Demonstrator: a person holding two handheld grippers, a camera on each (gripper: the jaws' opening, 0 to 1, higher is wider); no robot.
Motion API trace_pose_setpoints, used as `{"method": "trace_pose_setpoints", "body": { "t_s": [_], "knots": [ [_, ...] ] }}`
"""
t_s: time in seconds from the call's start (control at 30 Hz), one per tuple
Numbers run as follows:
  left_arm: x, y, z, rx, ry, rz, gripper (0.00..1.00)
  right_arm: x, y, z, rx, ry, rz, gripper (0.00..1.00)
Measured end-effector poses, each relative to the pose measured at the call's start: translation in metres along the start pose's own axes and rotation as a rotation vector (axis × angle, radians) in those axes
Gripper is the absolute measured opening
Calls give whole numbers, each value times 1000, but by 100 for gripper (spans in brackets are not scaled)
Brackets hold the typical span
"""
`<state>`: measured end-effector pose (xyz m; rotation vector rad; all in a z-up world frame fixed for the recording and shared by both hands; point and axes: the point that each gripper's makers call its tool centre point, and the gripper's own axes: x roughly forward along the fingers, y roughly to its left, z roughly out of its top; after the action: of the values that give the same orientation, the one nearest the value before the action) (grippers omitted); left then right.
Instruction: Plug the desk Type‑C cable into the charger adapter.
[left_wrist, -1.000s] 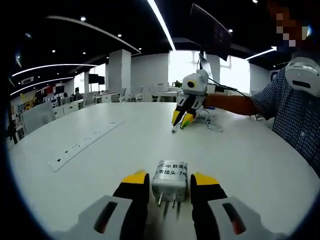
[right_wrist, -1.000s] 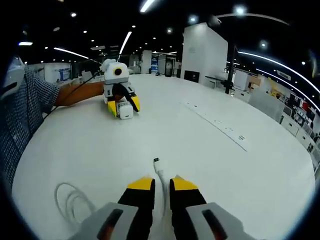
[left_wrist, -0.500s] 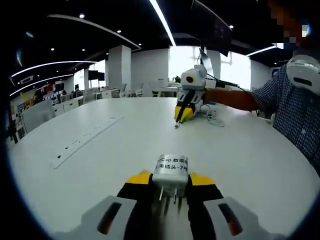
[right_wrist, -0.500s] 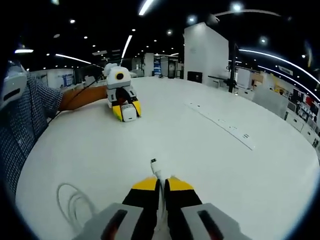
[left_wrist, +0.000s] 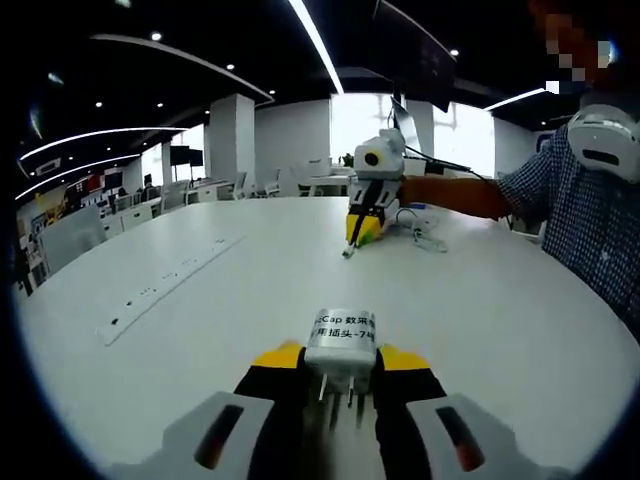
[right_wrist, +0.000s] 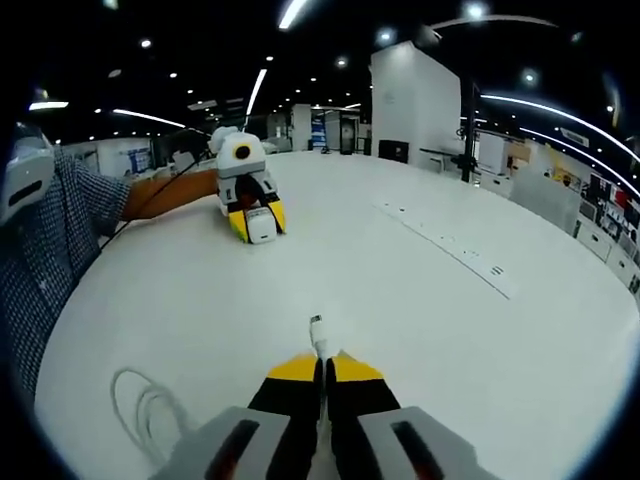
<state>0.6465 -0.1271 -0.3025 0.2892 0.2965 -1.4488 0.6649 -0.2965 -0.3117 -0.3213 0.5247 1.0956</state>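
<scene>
So the left hand-held gripper (left_wrist: 336, 362) is clamped on the small white charger adapter with printed label (left_wrist: 340, 343), prongs pointing back at the camera, above the white counter (left_wrist: 480, 300). The right hand-held gripper (right_wrist: 320, 368) is pinched tight on the thin white Type-C cable (right_wrist: 319, 337), plug tip poking forward; the rest coils near the counter's edge by the person.

Both views are evenly lit from long white ceiling light strips (left_wrist: 318, 45) and small round downlights (right_wrist: 478, 12) against a dark ceiling, with bright daylight blowing out the tall window (left_wrist: 365, 125) in the left gripper view. The glossy white round table (right_wrist: 400, 290) carries only soft, faint shadows and mild sheen. Fisheye distortion bends straight lines near the edges, and the close foreground looks slightly soft.
</scene>
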Motion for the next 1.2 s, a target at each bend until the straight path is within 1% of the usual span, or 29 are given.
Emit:
{"method": "trace_pose_setpoints", "body": {
  "t_s": [0.17,0.2,0.27,0.33,0.4,0.47,0.57,0.63,0.73,0.97,1.07,1.2],
  "knots": [
    [-1,-1,0,5,-2,-3,26,-3,7,1,40,20,31,5],
    [-1,0,0,4,-1,-4,26,-5,11,4,51,11,42,5],
    [-2,2,0,3,-1,-4,26,-6,13,7,57,5,45,5],
    [-2,2,0,4,1,-8,26,-5,16,10,53,20,39,5],
    [-3,1,0,4,0,-15,26,-1,26,11,62,24,47,5],
    [-3,1,0,6,-3,-22,26,2,28,9,67,38,47,5],
    [-3,4,-1,4,5,-29,26,1,25,7,65,49,51,5],
    [-2,5,-2,4,18,-36,26,4,31,9,72,45,60,5],
    [-2,4,-2,1,42,-45,26,10,39,10,57,58,74,5],
    [-2,6,-3,12,94,-61,26,22,48,16,52,77,104,5],
    [-2,7,-4,16,112,-60,26,25,49,18,62,81,111,5],
    [-1,5,-3,23,150,-56,26,27,54,24,83,61,118,5]
  ]
}}
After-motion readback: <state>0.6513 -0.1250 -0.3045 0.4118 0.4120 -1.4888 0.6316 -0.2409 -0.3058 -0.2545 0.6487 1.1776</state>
